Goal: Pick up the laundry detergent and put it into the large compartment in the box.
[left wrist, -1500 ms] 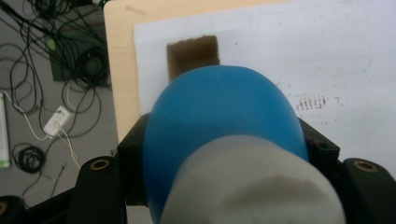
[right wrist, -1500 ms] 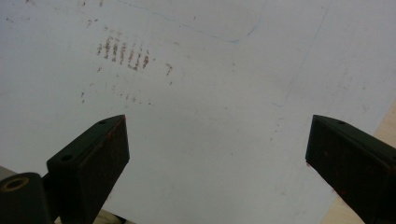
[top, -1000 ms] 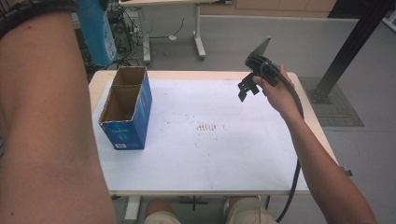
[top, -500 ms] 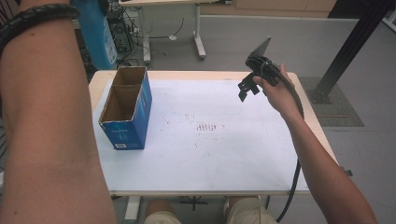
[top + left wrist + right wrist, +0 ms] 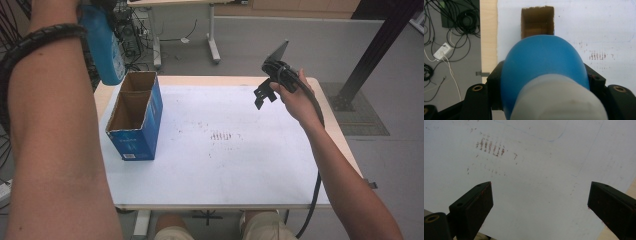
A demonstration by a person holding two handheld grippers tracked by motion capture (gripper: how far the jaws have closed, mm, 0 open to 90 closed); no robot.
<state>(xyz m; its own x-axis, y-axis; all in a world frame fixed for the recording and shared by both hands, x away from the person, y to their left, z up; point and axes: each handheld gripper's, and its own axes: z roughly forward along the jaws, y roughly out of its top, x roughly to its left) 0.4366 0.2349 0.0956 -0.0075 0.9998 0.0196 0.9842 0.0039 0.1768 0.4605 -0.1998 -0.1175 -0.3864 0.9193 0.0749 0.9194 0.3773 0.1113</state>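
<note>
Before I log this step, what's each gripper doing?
Left gripper: shut on the blue bottle, above the cardboard box.
Right gripper: open, holding nothing.

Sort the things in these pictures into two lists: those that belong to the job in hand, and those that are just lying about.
Belonging to the job:
- blue bottle, clamped in the left tongs
- open cardboard box, right below the bottle
- right tongs, open and empty, held above the table

Just about:
- white table with reddish marks
- cables on the floor
- second table's legs

A braided black wristband (image 5: pixel 47 36) circles one bare forearm; each black gripper (image 5: pixel 539 202) has brass-ringed screw holes.
</note>
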